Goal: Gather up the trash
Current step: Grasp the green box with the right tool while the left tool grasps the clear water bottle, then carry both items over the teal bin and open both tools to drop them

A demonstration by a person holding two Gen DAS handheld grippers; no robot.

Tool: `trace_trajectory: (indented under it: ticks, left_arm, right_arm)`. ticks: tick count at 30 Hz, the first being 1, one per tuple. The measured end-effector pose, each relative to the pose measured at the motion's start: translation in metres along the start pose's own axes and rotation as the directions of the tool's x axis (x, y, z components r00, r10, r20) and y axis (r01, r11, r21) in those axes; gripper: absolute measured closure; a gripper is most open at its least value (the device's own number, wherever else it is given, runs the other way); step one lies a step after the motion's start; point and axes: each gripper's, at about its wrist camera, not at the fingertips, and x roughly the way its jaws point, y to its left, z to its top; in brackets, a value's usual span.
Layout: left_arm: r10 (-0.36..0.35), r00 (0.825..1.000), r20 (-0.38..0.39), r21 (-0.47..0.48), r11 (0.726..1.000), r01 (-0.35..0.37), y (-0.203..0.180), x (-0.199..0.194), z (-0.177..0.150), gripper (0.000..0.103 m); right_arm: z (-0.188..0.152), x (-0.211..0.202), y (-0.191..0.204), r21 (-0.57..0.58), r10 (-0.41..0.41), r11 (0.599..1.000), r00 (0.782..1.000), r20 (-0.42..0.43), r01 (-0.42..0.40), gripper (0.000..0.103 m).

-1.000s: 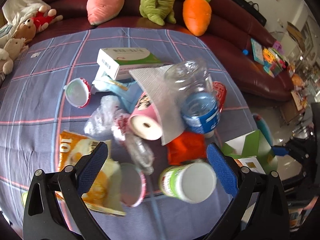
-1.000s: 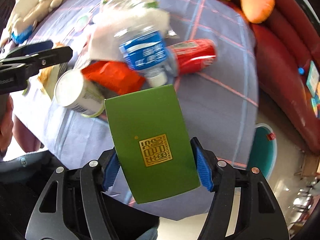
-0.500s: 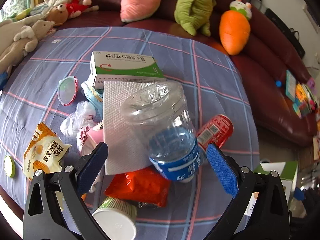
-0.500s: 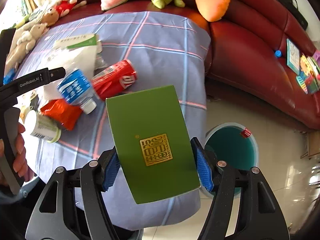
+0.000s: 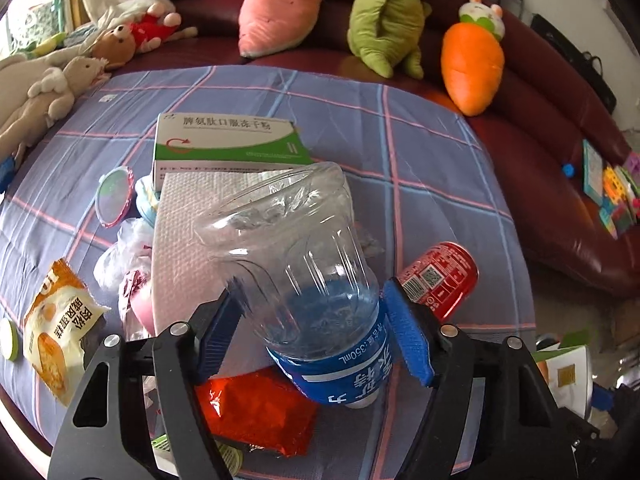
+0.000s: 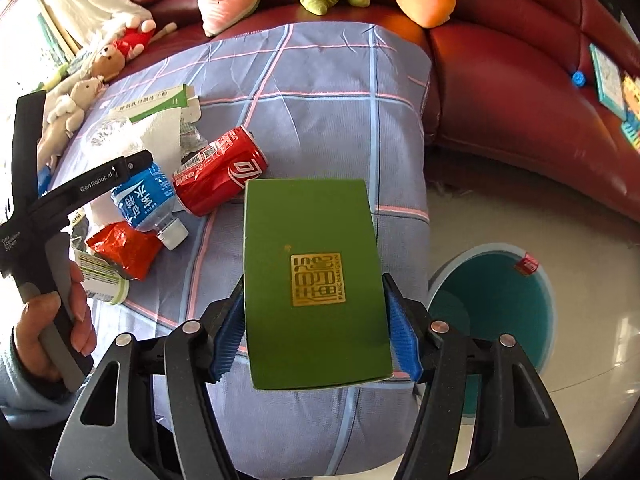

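Here the left tool has its blue pads against both sides of the clear water bottle, clenched on it just above the blue label; the bottle lies tilted on the checked tabletop with its white cap toward the near edge, and whether any liquid is inside cannot be told. Beneath and left of the bottle lies a white paper towel, and touching its near end is a crumpled red wrapper. Just right of the bottle a red soda can lies on its side. Farther back sits a green-and-white medicine box, closed on the sides that show. At the left are a yellow snack bag and a small round lid. The right tool grips a green carton by its two long edges, holding it above the near right edge of the tabletop. On the floor to the right stands a round teal trash bin, open at the top, with one small red scrap against its far inner wall
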Motion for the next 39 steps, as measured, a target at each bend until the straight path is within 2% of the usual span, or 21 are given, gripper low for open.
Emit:
trace_trajectory:
  ticks: [9,14,18,22,25,27,31,36,39]
  left_arm:
    - [-0.059,0.997,0.047,0.118,0.992,0.053,-0.01,-0.043,0.001,0.038]
    - [-0.098,0.992,0.085,0.197,0.977,0.079,-0.026,-0.073,0.0,0.038]
    - [-0.173,0.981,0.084,0.235,0.96,0.15,-0.043,-0.097,-0.004,0.038]
    - [-0.286,0.957,0.054,0.351,0.902,0.25,-0.088,-0.116,-0.013,0.038]
    - [-0.373,0.928,-0.006,0.424,0.839,0.34,-0.131,-0.117,-0.025,0.038]
    - [-0.405,0.913,-0.039,0.469,0.799,0.375,-0.163,-0.112,-0.036,0.038]
    - [-0.434,0.885,-0.166,0.517,0.726,0.453,-0.225,-0.083,-0.063,0.037]
    - [-0.42,0.863,-0.282,0.529,0.682,0.505,-0.281,-0.047,-0.095,0.037]
    - [-0.397,0.86,-0.32,0.539,0.67,0.51,-0.307,-0.025,-0.109,0.037]
  right_arm:
    - [-0.015,-0.013,-0.008,0.018,0.033,0.999,0.998,0.052,-0.034,0.046]
    - [-0.023,-0.032,-0.019,0.056,0.023,0.998,0.994,0.105,-0.029,0.046]
    - [-0.031,-0.05,-0.036,0.097,0.013,0.995,0.99,0.141,-0.027,0.046]
    - [-0.046,-0.071,-0.071,0.187,-0.045,0.982,0.983,0.18,0.011,0.046]
    - [-0.062,-0.086,-0.106,0.275,-0.14,0.958,0.97,0.197,0.082,0.046]
    - [-0.074,-0.094,-0.128,0.335,-0.183,0.936,0.963,0.197,0.109,0.046]
    - [-0.098,-0.102,-0.163,0.427,-0.255,0.89,0.952,0.17,0.162,0.046]
    - [-0.12,-0.099,-0.194,0.506,-0.299,0.839,0.947,0.119,0.201,0.046]
    - [-0.127,-0.095,-0.208,0.545,-0.3,0.815,0.948,0.107,0.197,0.046]
